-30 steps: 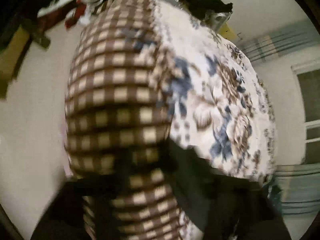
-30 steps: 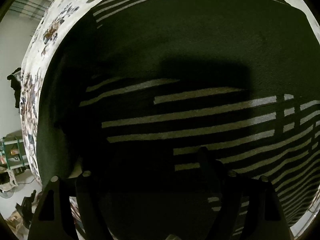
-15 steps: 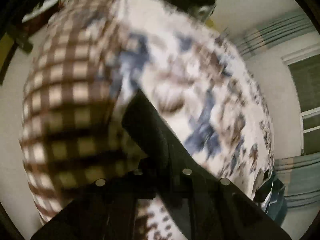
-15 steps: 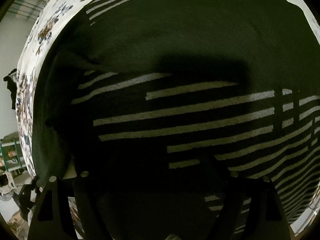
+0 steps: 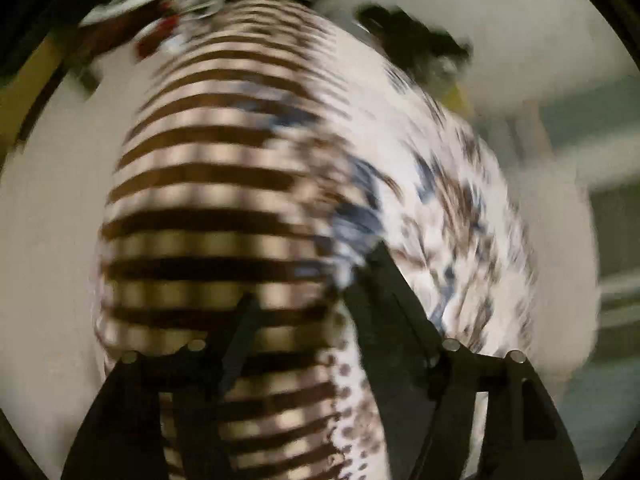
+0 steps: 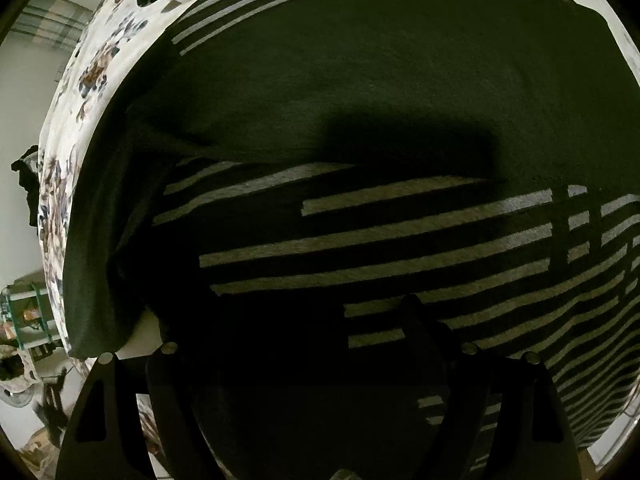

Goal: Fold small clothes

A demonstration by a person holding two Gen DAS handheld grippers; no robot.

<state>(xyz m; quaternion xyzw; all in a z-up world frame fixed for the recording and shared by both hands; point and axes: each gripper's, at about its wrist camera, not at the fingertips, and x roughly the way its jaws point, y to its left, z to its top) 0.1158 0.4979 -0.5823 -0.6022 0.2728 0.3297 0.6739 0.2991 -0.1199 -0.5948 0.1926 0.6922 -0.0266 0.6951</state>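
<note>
In the right wrist view a dark garment with pale grey stripes lies spread over the bed and fills most of the picture. One layer is folded over the striped part. My right gripper points down at its near edge, jaws wide apart and nothing pinched. The left wrist view is blurred. My left gripper hangs over a brown checked blanket, its jaws opening with no cloth between them. The dark garment does not show in that view.
A white sheet with blue and brown flowers covers the bed. A dark heap of cloth lies at its far end. Floor clutter is beyond the blanket, and a green rack stands beside the bed.
The left gripper shut about half a second ago, with dark cloth by its fingers, and now stands open without it. Its view has swung. The right gripper has kept still.
</note>
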